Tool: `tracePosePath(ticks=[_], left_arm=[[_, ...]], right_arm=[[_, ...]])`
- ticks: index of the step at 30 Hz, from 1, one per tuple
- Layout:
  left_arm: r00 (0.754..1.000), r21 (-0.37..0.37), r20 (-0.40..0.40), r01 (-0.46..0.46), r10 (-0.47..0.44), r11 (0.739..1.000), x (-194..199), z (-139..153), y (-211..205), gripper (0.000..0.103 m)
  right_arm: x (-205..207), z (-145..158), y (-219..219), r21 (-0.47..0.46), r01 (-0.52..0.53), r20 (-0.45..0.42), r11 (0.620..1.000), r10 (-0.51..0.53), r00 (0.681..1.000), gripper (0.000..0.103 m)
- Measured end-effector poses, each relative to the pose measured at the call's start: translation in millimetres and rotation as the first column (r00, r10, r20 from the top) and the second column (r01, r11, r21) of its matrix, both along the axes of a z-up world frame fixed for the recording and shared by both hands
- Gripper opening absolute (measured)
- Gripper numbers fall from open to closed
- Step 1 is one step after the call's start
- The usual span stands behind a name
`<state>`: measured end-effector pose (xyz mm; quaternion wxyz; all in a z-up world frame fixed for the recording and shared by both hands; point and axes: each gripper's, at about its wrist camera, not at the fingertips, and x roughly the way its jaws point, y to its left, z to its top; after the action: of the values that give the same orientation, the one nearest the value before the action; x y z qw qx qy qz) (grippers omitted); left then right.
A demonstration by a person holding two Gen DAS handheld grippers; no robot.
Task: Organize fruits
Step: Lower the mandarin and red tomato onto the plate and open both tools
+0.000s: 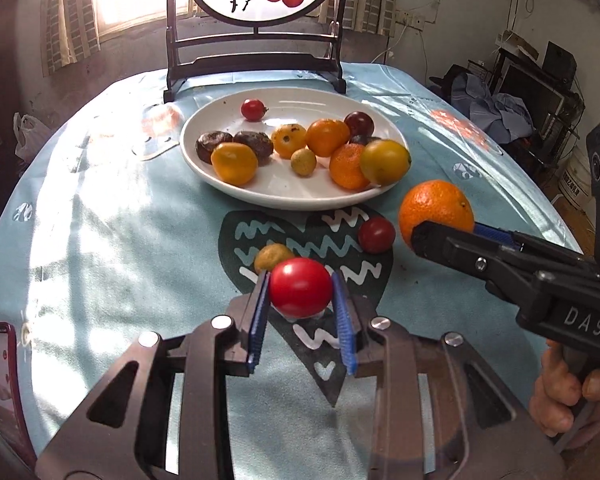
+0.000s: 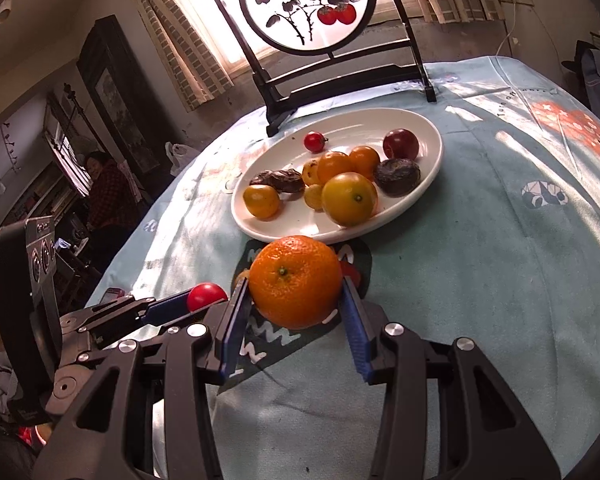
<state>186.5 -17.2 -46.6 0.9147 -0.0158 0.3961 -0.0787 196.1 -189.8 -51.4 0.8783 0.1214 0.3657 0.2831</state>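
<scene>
**Both tools loaded, plate nearly full**

Your left tool (image 1: 301,294) is closest to the lens, its blue pads pressed against either side of a red tomato (image 1: 300,287); the fruit looks lifted just clear of the cloth, over the dark heart print near the front edge of the bench (image 1: 100,240). Your right tool (image 2: 296,300) is clamped on the big orange (image 2: 295,281), also near the front, just short of the white plate (image 1: 284,196).

That plate sits toward the middle of the bench, in front of the painted screen stand (image 1: 256,60), and it already carries a crowd of fruit. Two pieces remain on the cloth: a dark red tomato (image 1: 376,235) and a small greenish fruit (image 1: 274,258) just behind your left tool.

What could go wrong, as I judge it:
- The tomato is smooth and soft; squeeze harder and it may split, ease off and it may slip.
- The orange is held near the pad tips, so a quick swing could roll it out.
- Dropping either onto the packed right side of the plate may knock fruit over the rim; the bare patch at the plate's front looks safer.
- Both tools heading for the plate together could collide.
</scene>
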Motion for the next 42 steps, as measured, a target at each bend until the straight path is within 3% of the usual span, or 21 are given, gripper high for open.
tracePosePath(ticks=[7, 11, 14, 21, 29, 31, 32, 33, 39, 42], left_arm=[[0.998, -0.051, 0.037, -0.049, 0.051, 0.997, 34, 32, 28, 0.031], [0.996, -0.094, 0.048, -0.073, 0.078, 0.993, 73, 48, 39, 0.031], [0.994, -0.080, 0.059, -0.082, 0.087, 0.993, 109, 53, 38, 0.031], [0.995, -0.032, -0.017, -0.096, 0.096, 0.995, 187, 32, 33, 0.031], [0.987, 0.021, -0.090, -0.132, 0.134, 0.991, 220, 5, 31, 0.032], [0.986, 0.026, -0.087, -0.139, 0.141, 0.990, 218, 7, 31, 0.047], [0.986, 0.028, -0.071, -0.146, 0.148, 0.989, 213, 11, 31, 0.065], [0.986, 0.031, -0.050, -0.158, 0.160, 0.987, 208, 15, 31, 0.072], [0.986, 0.035, 0.029, -0.163, 0.162, 0.986, 163, 45, 28, 0.089], [0.983, 0.040, 0.061, -0.175, 0.172, 0.984, 134, 54, 27, 0.091]], right_arm=[[12, 19, 3, 0.023, -0.001, 0.065, 1.000, -0.001, 0.998, 0.045], [40, 34, 3, 0.021, 0.040, 0.094, 0.999, -0.042, 0.995, 0.045], [71, 42, 5, -0.001, 0.082, 0.109, 0.997, -0.081, 0.991, 0.045], [137, 31, 15, -0.081, 0.102, 0.075, 0.991, -0.096, 0.993, 0.045], [162, 17, 23, -0.138, 0.089, 0.075, 0.987, -0.079, 0.994, 0.046], [162, 16, 22, -0.142, 0.089, 0.068, 0.986, -0.080, 0.994, 0.049], [160, 17, 21, -0.137, 0.090, 0.066, 0.987, -0.081, 0.995, 0.049], [158, 19, 19, -0.125, 0.087, 0.068, 0.988, -0.079, 0.995, 0.049], [124, 40, 1, -0.047, 0.107, 0.102, 0.993, -0.101, 0.990, 0.051], [100, 46, -7, -0.014, 0.114, 0.120, 0.993, -0.111, 0.987, 0.051]])
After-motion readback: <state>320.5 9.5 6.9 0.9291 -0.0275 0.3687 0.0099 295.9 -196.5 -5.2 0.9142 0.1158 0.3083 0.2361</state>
